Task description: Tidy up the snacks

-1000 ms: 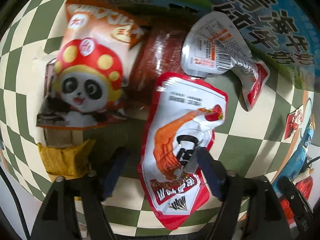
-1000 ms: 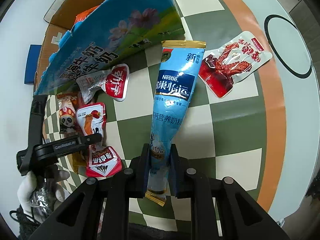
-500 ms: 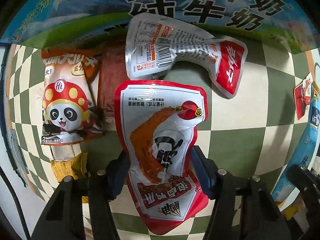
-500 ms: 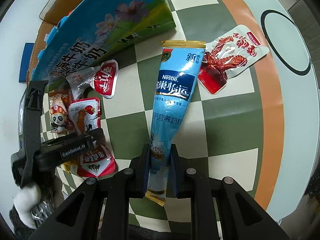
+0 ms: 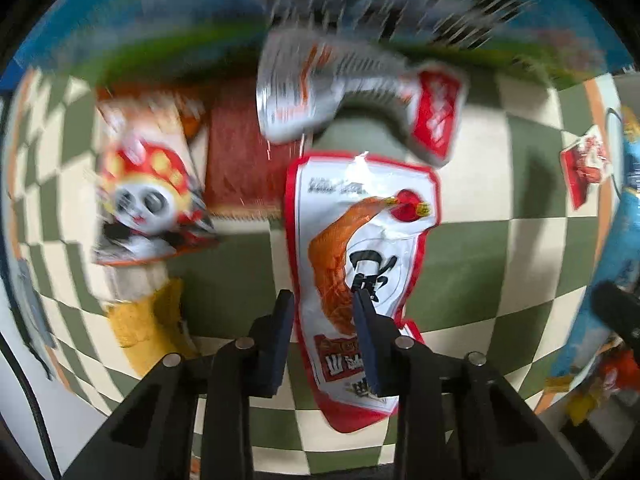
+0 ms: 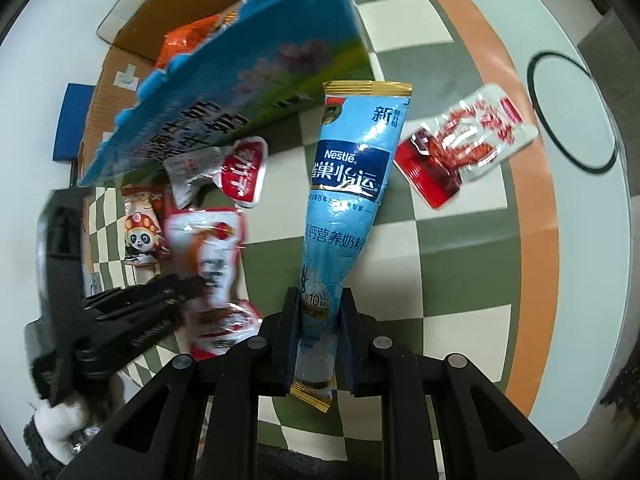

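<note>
Left wrist view: the left claw (image 5: 324, 316) is pointed down at the checkered worktop (image 5: 492, 192), and its jaws have just been closing on the red-and-white pouch (image 5: 360, 240); the pouch is being pinched at its lower half between the two dark pads, with the printed upper half hanging out ahead of the fingers. The picture is blurred. Beyond the pouch a silver sachet with a red end (image 5: 352, 92) is lying just below the blue milk carton box (image 5: 160, 20). To the left a panda-print packet (image 5: 148, 196) is lying beside a dark red packet (image 5: 240, 160), and a yellow wrapper (image 5: 144, 328) is lying below them.

In the right wrist view the right claw (image 6: 320, 328) is clamped fully down on the lower part of a long light-blue milk powder stick (image 6: 348, 184), which is being held pointing away from the fingers above the worktop. A clear packet of red meat strips (image 6: 464, 148) is lying on the worktop just to the right of the stick's top end. A white-gloved hand (image 6: 60, 424) is seen under the left claw at the lower left.
</note>
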`<move>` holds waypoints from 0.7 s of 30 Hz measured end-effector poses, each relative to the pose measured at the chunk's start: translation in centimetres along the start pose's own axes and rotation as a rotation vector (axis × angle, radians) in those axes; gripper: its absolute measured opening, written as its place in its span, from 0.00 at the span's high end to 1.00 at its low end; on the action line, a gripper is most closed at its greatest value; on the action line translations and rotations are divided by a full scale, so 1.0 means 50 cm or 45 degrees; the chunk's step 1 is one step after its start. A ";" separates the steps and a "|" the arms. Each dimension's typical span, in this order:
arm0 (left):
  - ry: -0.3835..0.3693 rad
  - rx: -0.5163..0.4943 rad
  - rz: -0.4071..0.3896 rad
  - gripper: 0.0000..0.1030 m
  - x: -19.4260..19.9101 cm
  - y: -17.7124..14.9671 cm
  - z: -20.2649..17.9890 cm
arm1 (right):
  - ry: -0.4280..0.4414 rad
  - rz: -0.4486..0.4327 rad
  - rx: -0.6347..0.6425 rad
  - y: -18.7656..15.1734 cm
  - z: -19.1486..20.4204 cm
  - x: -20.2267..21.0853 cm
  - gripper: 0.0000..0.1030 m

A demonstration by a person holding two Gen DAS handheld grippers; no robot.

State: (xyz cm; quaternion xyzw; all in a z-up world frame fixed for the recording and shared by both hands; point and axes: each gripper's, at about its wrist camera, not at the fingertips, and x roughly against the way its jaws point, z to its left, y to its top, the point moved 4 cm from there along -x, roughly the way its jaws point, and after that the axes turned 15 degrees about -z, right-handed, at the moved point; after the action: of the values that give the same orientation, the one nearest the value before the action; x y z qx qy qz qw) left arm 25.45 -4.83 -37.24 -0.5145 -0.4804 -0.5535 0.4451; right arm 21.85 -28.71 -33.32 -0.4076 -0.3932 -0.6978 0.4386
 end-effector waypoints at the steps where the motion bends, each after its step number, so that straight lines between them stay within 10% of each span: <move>1: -0.026 0.037 -0.016 0.70 0.004 0.004 0.005 | -0.002 0.001 0.004 0.002 0.003 -0.001 0.81; 11: -0.121 0.082 0.026 0.34 -0.015 0.004 0.010 | -0.030 0.034 -0.005 -0.011 -0.001 -0.025 0.81; 21: -0.062 -0.187 -0.113 0.30 0.024 0.007 -0.086 | -0.041 0.125 -0.071 -0.042 -0.045 -0.079 0.81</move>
State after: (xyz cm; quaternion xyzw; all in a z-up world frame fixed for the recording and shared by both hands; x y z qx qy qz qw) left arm 25.09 -9.13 -36.05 -0.5373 -0.4714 -0.5938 0.3693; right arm 20.50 -28.93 -38.14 -0.4498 -0.3600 -0.6794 0.4543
